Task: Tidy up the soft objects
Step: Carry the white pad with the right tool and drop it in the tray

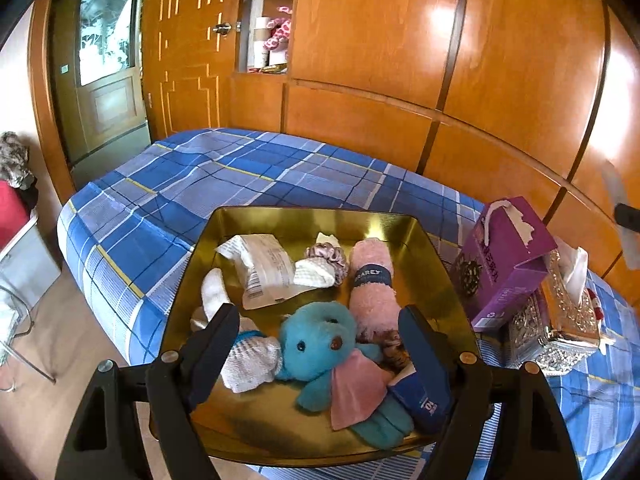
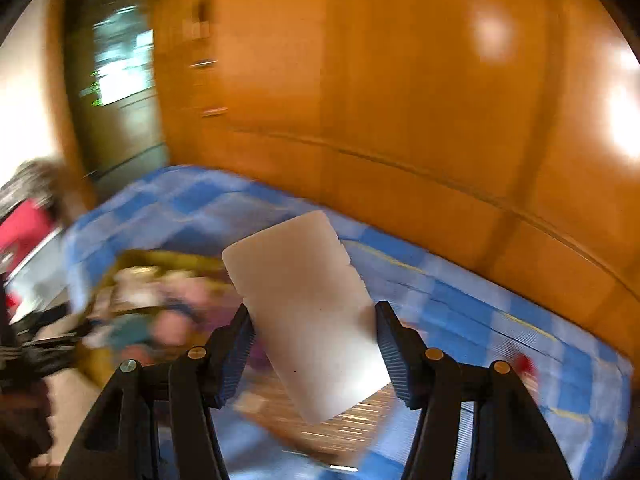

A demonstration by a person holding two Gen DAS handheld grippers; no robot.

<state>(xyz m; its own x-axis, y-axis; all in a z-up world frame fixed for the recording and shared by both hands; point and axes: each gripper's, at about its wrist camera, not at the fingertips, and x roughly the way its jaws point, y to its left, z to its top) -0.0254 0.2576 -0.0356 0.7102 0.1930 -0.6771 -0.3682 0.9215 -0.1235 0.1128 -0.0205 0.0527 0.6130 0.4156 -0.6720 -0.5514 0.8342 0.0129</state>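
A gold tray (image 1: 312,216) lies on the blue plaid bed (image 1: 200,184) with soft things in it: a blue teddy (image 1: 316,340), a rolled pink towel (image 1: 372,280), a white packet (image 1: 264,268), a purple scrunchie (image 1: 328,252), white knit cloths and a teal roll (image 1: 384,424). My left gripper (image 1: 318,336) hangs open over the tray's near half. Its fingers stand either side of the teddy and I see no pad pressing on it. My right gripper (image 2: 312,306) is shut on a flat white pad (image 2: 308,308), held above the bed. The tray (image 2: 132,260) shows blurred to its left.
A purple tissue box (image 1: 504,260) leans on a silver ornate tissue holder (image 1: 560,320) to the right of the tray. Orange wooden wardrobes (image 1: 400,60) back the bed and a door (image 1: 104,60) stands far left. Wooden floor and a white bin (image 1: 24,256) lie left.
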